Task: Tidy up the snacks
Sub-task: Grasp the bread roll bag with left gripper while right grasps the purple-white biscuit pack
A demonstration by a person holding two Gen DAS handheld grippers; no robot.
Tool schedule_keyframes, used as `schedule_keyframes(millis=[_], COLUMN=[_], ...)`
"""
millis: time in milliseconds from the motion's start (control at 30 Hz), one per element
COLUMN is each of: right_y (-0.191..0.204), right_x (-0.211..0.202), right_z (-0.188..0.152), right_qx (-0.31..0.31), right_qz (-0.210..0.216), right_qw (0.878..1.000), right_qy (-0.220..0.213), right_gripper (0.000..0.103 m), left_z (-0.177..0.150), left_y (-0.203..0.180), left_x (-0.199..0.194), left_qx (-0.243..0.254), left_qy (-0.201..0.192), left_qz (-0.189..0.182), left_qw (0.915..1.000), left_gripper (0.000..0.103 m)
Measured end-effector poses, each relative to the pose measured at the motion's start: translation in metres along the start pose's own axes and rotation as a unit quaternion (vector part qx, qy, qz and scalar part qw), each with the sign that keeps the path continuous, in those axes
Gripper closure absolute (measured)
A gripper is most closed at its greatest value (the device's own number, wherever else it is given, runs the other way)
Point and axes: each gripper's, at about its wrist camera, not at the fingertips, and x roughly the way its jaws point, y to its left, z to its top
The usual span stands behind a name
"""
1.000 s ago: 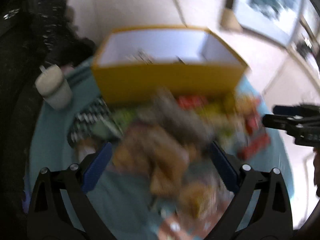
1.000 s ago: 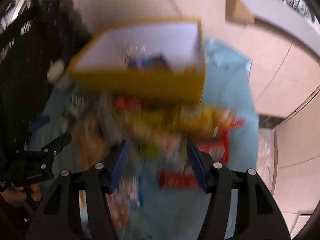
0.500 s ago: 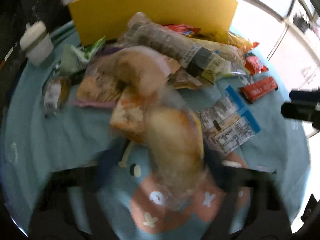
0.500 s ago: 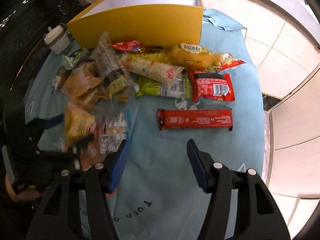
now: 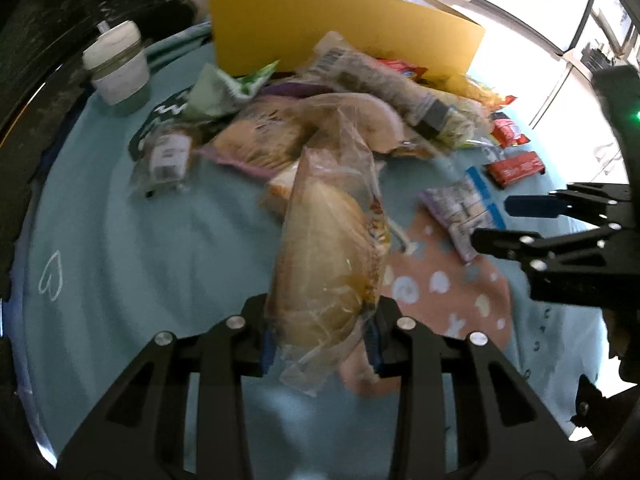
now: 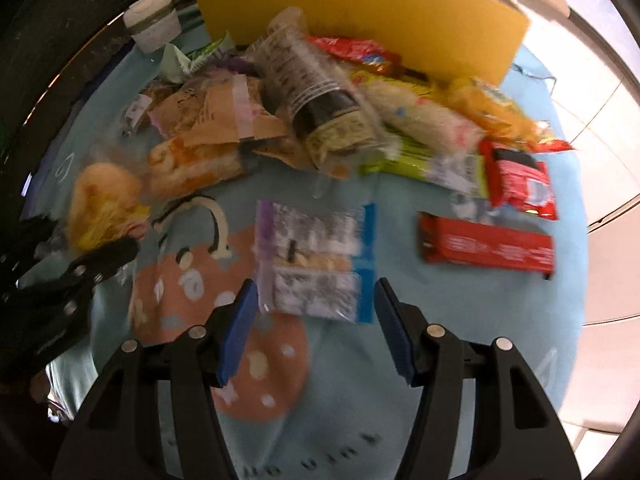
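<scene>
The left gripper (image 5: 320, 334) had just been closing, and in the left wrist view its blue pads (image 5: 267, 346) pressed on both sides of a bun (image 5: 332, 256) in a clear wrapper. The bun stood out forward from the jaws, above the cloth (image 5: 132, 232). I could not tell if its far end touched the other packets.

The right gripper (image 6: 312, 330) was about half open and held nothing. In its own view it was over a flat packet (image 6: 316, 260) with a blue edge and a purple edge, which lay on the cloth just in front of the pads. The pads did not touch it. The packet seemed a little narrower than the gap between them.

The rest of the snacks lay in a loose heap before the box (image 6: 360, 8), which was yellow and stood at the far side of the cloth. A red bar (image 6: 486, 248) and a red packet (image 6: 520, 184) lay apart on the right side. A white cup (image 5: 116, 66) stood at the far left.

I judged that the step was picking: the left side already had its snack, the right side was coming to the flat packet. Next, the right gripper would need to go lower, take the packet between the pads and close. A flat packet on soft cloth may slip or bend, so the grip should be at its edges. After this, both snacks probably should go to the box, and its front wall is high, so they must be lifted over it.
</scene>
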Motion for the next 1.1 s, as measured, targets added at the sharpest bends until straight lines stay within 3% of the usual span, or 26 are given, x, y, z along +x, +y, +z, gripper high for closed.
schedule_keyframes(millis=[167,233,300,433,467,533,600,700,867,1100], right_y=[0.014,0.014,0.008,-0.003,-0.006,-0.011,-0.014,-0.022,-0.018,-0.014], right_x=[0.016,0.012,0.008,-0.002,-0.006,-0.015,-0.019,-0.022,-0.021,-0.041], right_z=[0.004,0.005,0.004,-0.002,-0.003,-0.008,-0.011,-0.014,-0.013,-0.016], right_qx=[-0.030,-0.031,-0.017,0.002,0.008,0.011,0.014,0.023,0.030,0.022], right_qz=[-0.039,-0.025,-0.012,0.001,0.008,0.011,0.014,0.016,0.023,0.035], right_qw=[0.999,0.999,1.000,1.000,1.000,1.000,1.000,1.000,0.999,0.998], right_qy=[0.001,0.000,0.003,0.001,-0.003,-0.007,-0.011,-0.015,-0.025,-0.045], right_gripper=[0.043,0.080,0.084,0.085,0.085,0.085,0.085,0.085,0.085,0.085], left_z=[-0.006,-0.008,-0.009,-0.005,-0.003,-0.001,0.000,0.001,0.002,0.005], left_y=[0.006,0.009,0.014,0.025,0.026,0.023,0.014,0.011,0.012,0.001], left_x=[0.010,0.012,0.013,0.016,0.016,0.017,0.020,0.021,0.014,-0.014], left_qx=[0.005,0.002,-0.007,-0.039,-0.045,-0.040,-0.011,-0.005,-0.011,0.011], left_qy=[0.021,0.020,0.013,0.008,0.006,-0.003,0.004,0.007,-0.007,-0.043], left_qz=[0.003,0.013,0.022,0.013,0.005,-0.005,-0.005,-0.008,-0.031,-0.022], left_qw=[0.9998,0.9997,0.9996,0.9991,0.9989,0.9992,0.9999,0.9999,0.9994,0.9988], left_gripper=[0.068,0.056,0.033,0.020,0.019,0.028,0.052,0.059,0.060,0.060])
